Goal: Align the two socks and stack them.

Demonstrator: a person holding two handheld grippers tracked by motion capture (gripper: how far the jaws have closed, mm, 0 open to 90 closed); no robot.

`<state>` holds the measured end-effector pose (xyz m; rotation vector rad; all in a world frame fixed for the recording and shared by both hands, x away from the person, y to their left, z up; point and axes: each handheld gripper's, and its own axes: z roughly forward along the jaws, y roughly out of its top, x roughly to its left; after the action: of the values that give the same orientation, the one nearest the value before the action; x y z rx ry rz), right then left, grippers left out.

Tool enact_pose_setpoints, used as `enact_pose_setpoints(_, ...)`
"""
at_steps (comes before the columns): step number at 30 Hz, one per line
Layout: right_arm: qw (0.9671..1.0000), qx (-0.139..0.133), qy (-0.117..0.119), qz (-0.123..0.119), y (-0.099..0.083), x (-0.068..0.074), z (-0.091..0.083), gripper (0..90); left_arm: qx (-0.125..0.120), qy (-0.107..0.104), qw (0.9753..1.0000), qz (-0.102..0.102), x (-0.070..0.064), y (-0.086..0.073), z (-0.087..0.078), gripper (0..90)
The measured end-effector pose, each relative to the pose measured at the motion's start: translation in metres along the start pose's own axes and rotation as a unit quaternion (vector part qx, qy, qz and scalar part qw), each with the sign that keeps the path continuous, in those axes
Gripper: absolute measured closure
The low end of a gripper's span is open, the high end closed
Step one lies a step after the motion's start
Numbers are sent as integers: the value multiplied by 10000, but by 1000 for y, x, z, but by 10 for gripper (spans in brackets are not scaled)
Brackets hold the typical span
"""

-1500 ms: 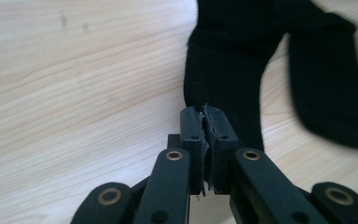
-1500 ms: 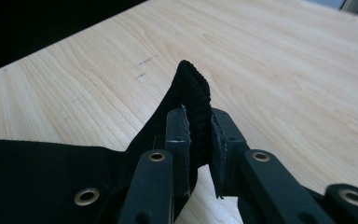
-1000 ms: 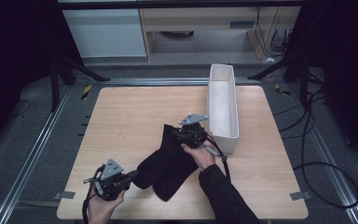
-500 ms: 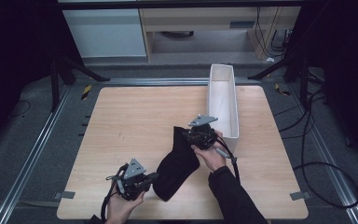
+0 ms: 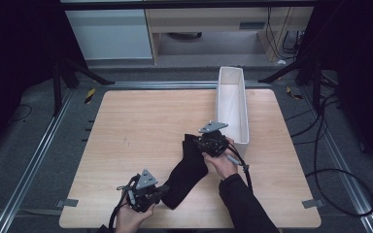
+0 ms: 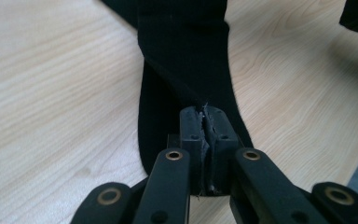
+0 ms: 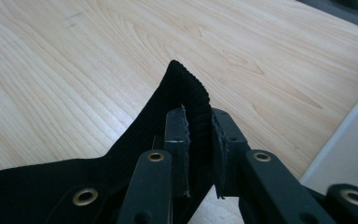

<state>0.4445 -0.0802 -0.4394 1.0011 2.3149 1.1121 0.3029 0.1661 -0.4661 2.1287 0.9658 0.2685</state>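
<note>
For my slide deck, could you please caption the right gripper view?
Right tool clamps the ribbed cuff of a black sock above the wooden table.

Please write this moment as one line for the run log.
left gripper: shut on sock | right gripper: shut on sock | sock: black, held between both above table | white bin: at right

Open wood across the left and far half of the table [image 5: 141, 121]. Long white tray [image 5: 233, 109] along the right side, just beside the right hand-held gripper [image 5: 208, 143], blocking sideways passage there. Black cloth [image 5: 187, 172] stretched diagonally between both hand-held grippers, barring the near middle.
</note>
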Motion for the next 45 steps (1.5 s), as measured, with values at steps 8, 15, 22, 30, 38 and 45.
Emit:
enact_pose_setpoints(8,9994,174,-268,-139,-10,2,24,770,225,-3,9997,50,1,-5,10,861)
enact_pose_setpoints(15,9985,288,-384,-260,-15,5,43,761,343,-71,9994,55,0,-8,15,858)
enact_pose_setpoints(22,9982,314,-447,-248,-19,6,55,740,417,-37,9991,103,2,-10,18,851)
enact_pose_setpoints(30,9984,-8,-415,-388,-16,13,55,761,429,-8,9989,173,3,-11,19,840)
enact_pose_setpoints(38,9977,273,-518,-339,-20,11,63,669,374,-81,9992,86,4,-12,16,773)
enact_pose_setpoints(45,9987,-152,-366,-329,-9,13,39,505,-32,64,10000,42,10,-8,-4,633)
